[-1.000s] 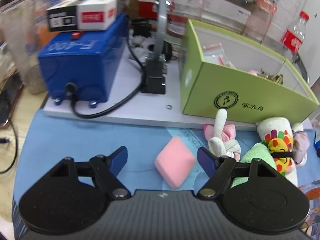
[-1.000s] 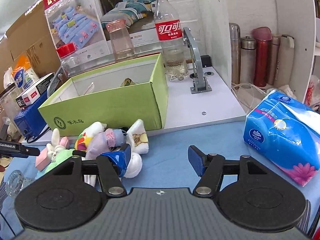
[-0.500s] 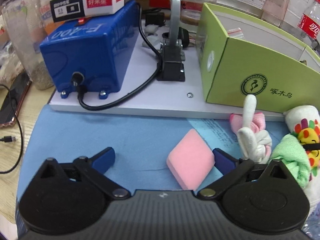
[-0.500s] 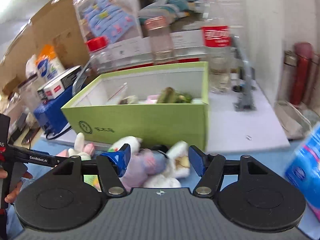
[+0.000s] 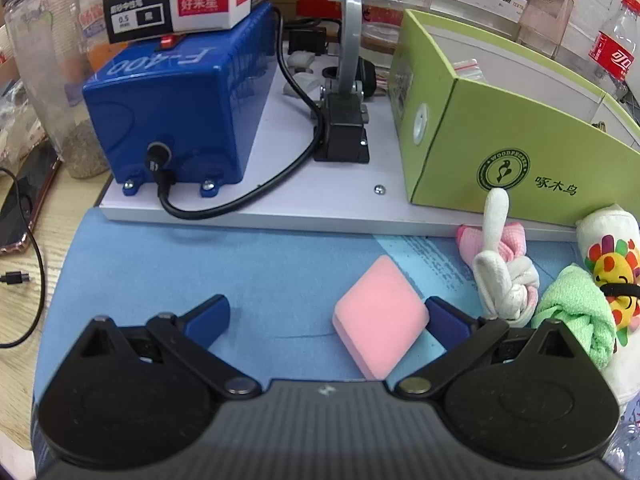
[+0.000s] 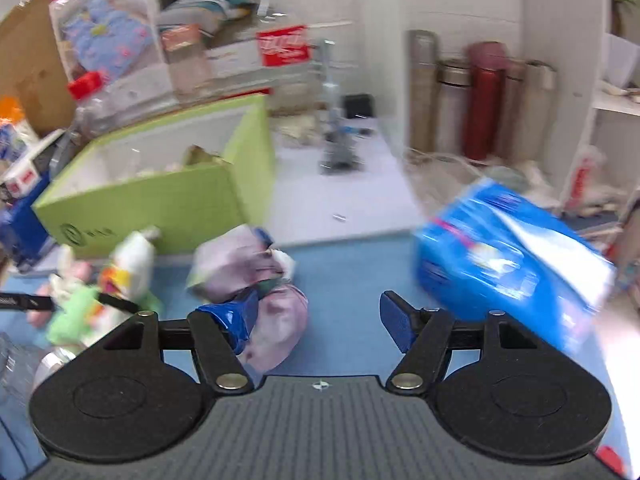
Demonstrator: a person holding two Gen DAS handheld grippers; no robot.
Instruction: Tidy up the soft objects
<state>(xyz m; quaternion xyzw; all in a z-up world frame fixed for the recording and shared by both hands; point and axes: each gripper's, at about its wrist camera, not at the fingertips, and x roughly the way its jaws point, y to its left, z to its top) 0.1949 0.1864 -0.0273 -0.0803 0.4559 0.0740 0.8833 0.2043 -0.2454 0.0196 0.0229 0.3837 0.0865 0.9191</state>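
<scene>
Left wrist view showed a pink foam block point(image 5: 380, 316) lying flat on the blue mat point(image 5: 200, 272), between the wide-spread fingers of the left gripper point(image 5: 326, 316). Its right corner sat just against the right fingertip, well apart from the left one; nothing was gripped. These jaws had just been opening and stood at full spread. Just right of the block lay a white and pink knotted bunny toy point(image 5: 502, 276), then a green cloth point(image 5: 580, 308) and a white roll with a sunflower face point(image 5: 612, 264). Behind them, on a white board point(image 5: 320, 200), stood a green cardboard box point(image 5: 520, 160) with an open top and a blue machine point(image 5: 180, 108) carrying a small carton point(image 5: 188, 4).

Right wrist view was motion-blurred. The right gripper point(image 6: 316, 316) was about half open, its jaws just having widened, pads pressing nothing. A lilac plush bundle point(image 6: 256, 280) lay on the mat at the left fingertip, partly behind it; whether they touched I cannot tell. A blue tissue pack point(image 6: 508, 256) lay to the right, the green box point(image 6: 160, 200) behind left.
</scene>
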